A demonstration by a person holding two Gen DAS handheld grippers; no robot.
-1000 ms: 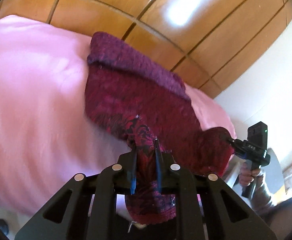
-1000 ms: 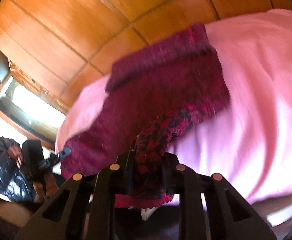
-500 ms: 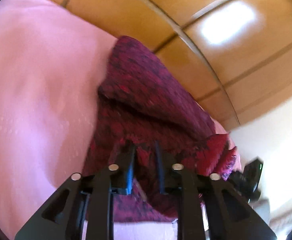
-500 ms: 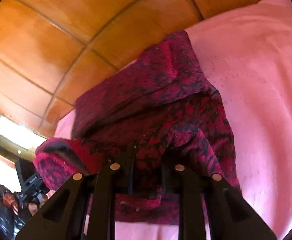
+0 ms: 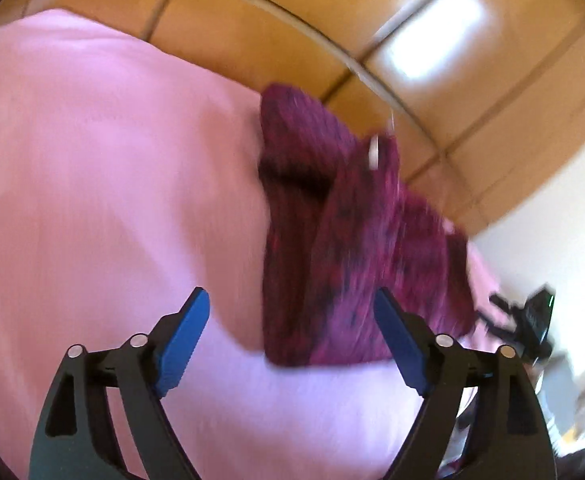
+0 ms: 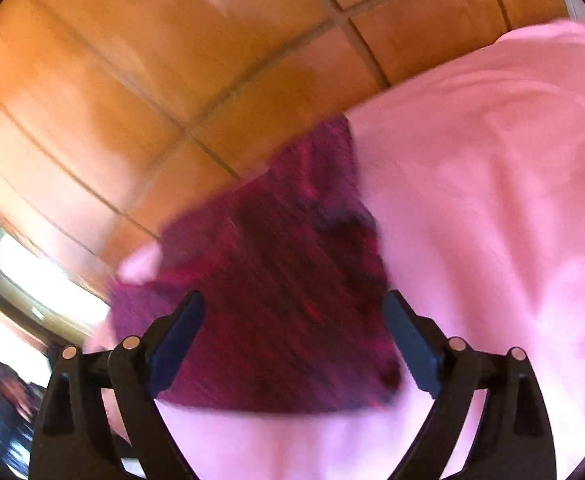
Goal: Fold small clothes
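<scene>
Left wrist view: the maroon knitted garment (image 5: 344, 248) lies folded over itself on the pink bedspread (image 5: 92, 184), reaching from about 12 o'clock down to 5 o'clock of the frame, with a wooden panelled wall (image 5: 292, 20) behind the bed. The knit looks soft, light and limp; it should drape and slump rather than hold a crease, and its fuzzy surface should give the pads good purchase. A doubled edge or a corner of the near hem, at about 6 o'clock of the cloth, appears the soundest place to take hold, since a pinch in the middle would likely lift one layer only. The left gripper (image 5: 288, 336) points obliquely downward at the bed, its blue-padded fingers (image 5: 182, 340) set wide and opening, with nothing pressed between them; the near hem lies just beyond the tips, towards the right-hand finger. At 4 o'clock the other handheld tool shows, dark and blurred. Right wrist view: the same garment (image 6: 276, 292) lies as a rough rectangle on the bedspread (image 6: 492, 200), its near edge crossing between the finger tips at 6 o'clock. The right gripper (image 6: 292, 344) is likewise angled steeply down, fingers wide and opening, gripping no cloth. Both views are motion-blurred, so fine folds cannot be made out.
</scene>
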